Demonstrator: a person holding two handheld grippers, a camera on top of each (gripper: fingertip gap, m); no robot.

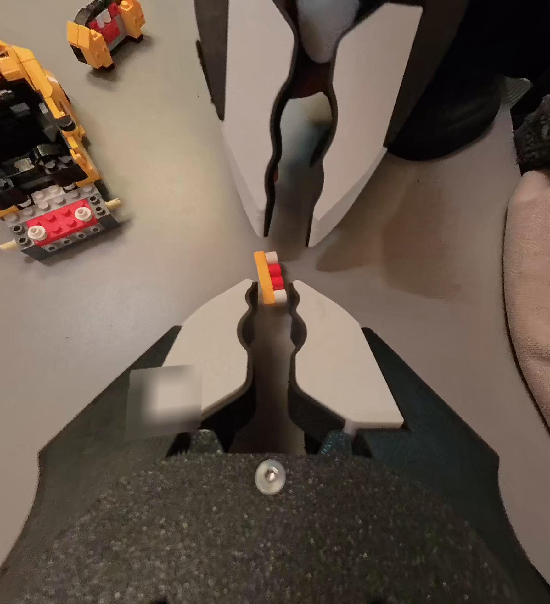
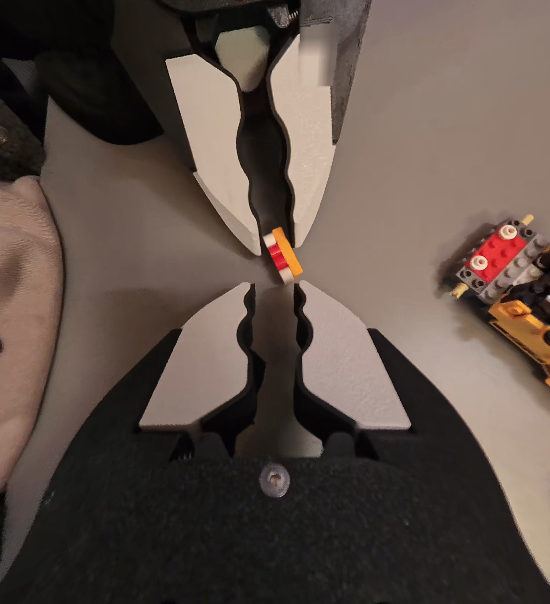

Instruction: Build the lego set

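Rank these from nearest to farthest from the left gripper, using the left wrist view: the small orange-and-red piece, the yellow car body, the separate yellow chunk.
1. Small orange-and-red piece: held at the tips of the left gripper jaws.
2. Yellow car body: on the table, far left.
3. Separate yellow chunk: upper left corner, beyond the car.

The large orange-and-black brick car body with its red studded plate point(image 1: 35, 157) ran off the left edge of the left wrist view, and in the right wrist view point(image 2: 522, 294) its orange end was cut by the right edge. The smaller orange, red and black brick sub-assembly point(image 1: 107, 32) lost its top to the upper edge. A beige fabric garment point(image 1: 545, 294) was cropped at the side in both views point(image 2: 12, 294), and whether the small orange plate stacked with red and white pieces point(image 1: 271, 278) touched the grey tabletop point(image 1: 136, 327) could not be told.
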